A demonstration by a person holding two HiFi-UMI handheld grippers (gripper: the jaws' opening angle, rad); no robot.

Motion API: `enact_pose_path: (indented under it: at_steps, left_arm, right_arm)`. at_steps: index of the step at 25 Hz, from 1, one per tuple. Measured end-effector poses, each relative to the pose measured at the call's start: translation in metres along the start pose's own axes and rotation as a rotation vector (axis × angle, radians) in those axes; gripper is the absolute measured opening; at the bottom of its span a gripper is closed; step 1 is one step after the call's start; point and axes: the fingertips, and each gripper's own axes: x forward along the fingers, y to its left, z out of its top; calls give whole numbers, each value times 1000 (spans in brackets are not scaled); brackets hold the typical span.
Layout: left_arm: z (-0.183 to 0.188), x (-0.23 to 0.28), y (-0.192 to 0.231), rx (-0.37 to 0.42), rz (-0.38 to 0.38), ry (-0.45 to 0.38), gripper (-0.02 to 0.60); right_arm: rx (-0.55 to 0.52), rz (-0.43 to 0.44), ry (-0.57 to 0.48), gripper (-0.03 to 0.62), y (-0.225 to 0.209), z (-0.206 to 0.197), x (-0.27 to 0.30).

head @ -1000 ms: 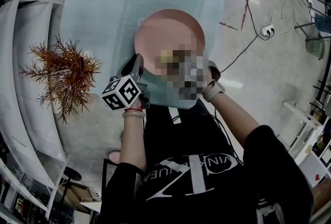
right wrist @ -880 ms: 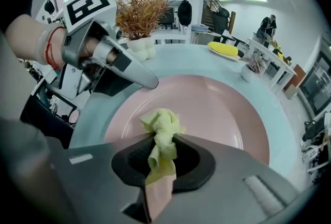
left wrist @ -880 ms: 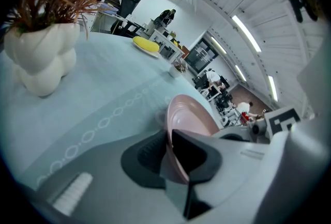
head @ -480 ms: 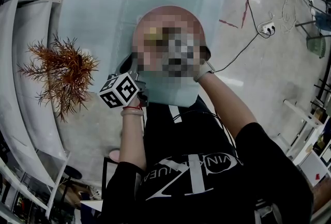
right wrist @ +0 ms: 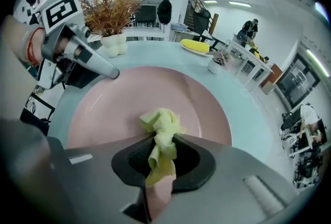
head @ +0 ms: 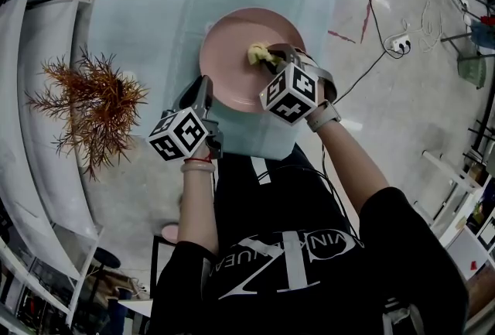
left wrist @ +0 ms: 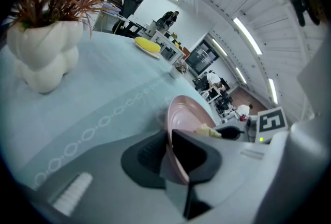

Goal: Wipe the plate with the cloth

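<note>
A dried orange plant [head: 93, 105] stands well left of the pink plate [head: 232, 47]. The left gripper [head: 206, 94] is clamped on the plate's near-left rim, which sits between its jaws. The yellow cloth [head: 261, 56] lies bunched on the plate's right half, pinched in the closed jaws of the right gripper [head: 277, 56].

potted plant [head: 89, 105] left of plate [head: 232, 55], open tabletop [head: 155, 8] beyond
</note>
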Motion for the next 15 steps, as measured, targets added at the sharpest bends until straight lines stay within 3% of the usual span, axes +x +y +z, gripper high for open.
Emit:
enact_pose_path:
  at_steps: [7, 15]
  left_arm:
    - [0, 0, 0, 7, 4, 7, 0]
    - [0, 0, 0, 12, 2, 12, 0]
  right_arm:
    - [-59, 88, 6, 66, 49, -8, -11]
    - [-93, 168, -59, 69, 69, 30, 2]
